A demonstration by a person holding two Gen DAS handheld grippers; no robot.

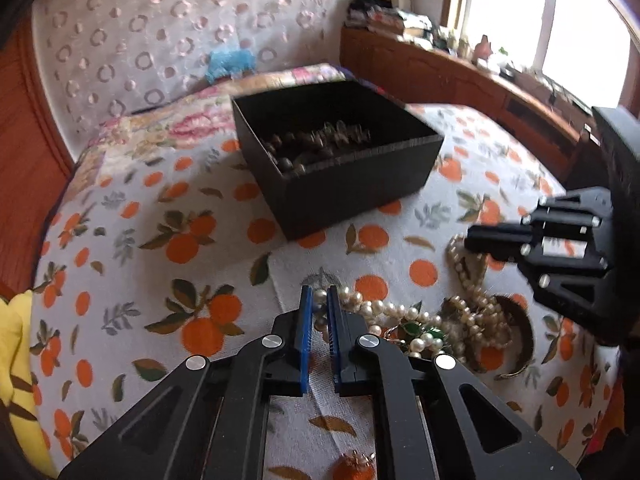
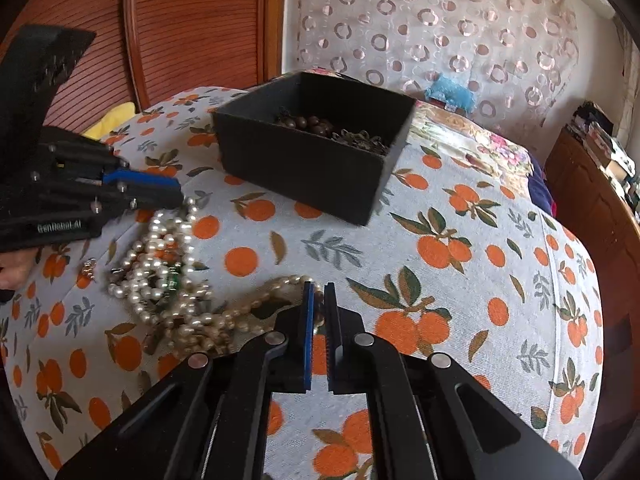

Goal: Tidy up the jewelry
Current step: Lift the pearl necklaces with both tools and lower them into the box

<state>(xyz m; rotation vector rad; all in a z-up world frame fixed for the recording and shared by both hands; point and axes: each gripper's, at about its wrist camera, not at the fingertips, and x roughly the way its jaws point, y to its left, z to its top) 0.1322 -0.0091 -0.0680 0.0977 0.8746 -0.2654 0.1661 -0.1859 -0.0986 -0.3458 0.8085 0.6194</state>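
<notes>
Left wrist view: left tongs [image 1: 321, 294] angled down over a bed [image 1: 132, 240] spread with an orange-print cloth, blue pads drawn close together on a strand of white pearls [image 1: 320, 295] at the near edge of a tangled jewelry heap [image 1: 432, 328]. Among the heap, cream pearl ropes and green beads [image 1: 424, 332], with a dark curved bangle [image 1: 524, 320] at its right side. Beyond, well apart from the heap, an open black box [image 1: 344, 188] holding dark brown beads [image 1: 292, 148] and bronze chain. At right, right tongs [image 1: 470, 238] reaching in sideways, tips nearly together above a pearl loop. Near the bottom edge, a small orange ornament [image 1: 354, 466] with tiny pearls. Behind, a curtain with ring pattern [image 1: 160, 28], a wooden shelf [image 1: 460, 76] and a bright window.

Right wrist view: right tongs [image 2: 319, 292] with pads narrowed to a slim gap, tips at a strand of cream pearls [image 2: 280, 286]; grip on it impossible to confirm, the beads hidden behind the pads. At left, left tongs [image 2: 182, 196] closed at the top of the white pearl tangle, part of a hand [image 2: 14, 270] visible beneath. Black box [image 2: 304, 168] farther back on the bed, beads and chain inside.
</notes>
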